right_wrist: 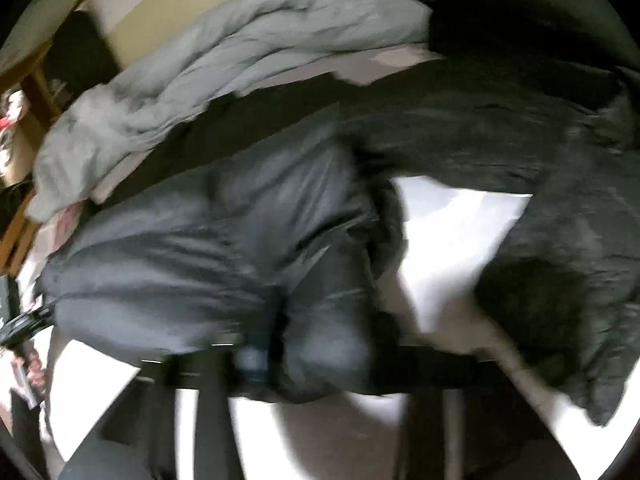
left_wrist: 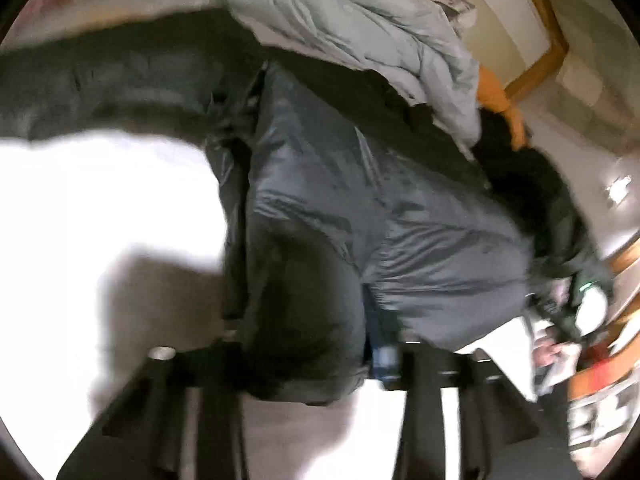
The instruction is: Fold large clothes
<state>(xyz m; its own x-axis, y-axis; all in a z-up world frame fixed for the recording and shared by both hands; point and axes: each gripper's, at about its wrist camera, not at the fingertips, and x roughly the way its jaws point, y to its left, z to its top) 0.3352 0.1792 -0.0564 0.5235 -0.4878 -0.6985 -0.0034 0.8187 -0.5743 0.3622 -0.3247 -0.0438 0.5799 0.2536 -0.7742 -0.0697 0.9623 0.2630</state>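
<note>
Dark grey padded jacket (left_wrist: 360, 208), a large puffy garment of shiny fabric, lies spread over a white bed sheet (left_wrist: 100, 200), with a pale grey-blue crumpled quilt (left_wrist: 340, 24) beyond it and an orange cloth (left_wrist: 500, 96) at the far edge. In the left wrist view, the left gripper (left_wrist: 316, 360) is clamped on a thick bunch of the jacket's hem, the dark cloth bulging out between its fingers; the right gripper (left_wrist: 576, 304), held by a hand, shows small and blurred at the other corner. In the right wrist view, the right gripper (right_wrist: 296, 364) is likewise closed on a fat fold of the same jacket (right_wrist: 200, 248), one sleeve (right_wrist: 500, 128) trailing off across the sheet. Both grips look deep, which suits slippery padding. To do this step well, I judge the two corners should rise together and travel level, keeping the hem taut between them, so that the body folds over itself in one clean line rather than sagging in the middle or dragging the loose sleeve askew.
</note>
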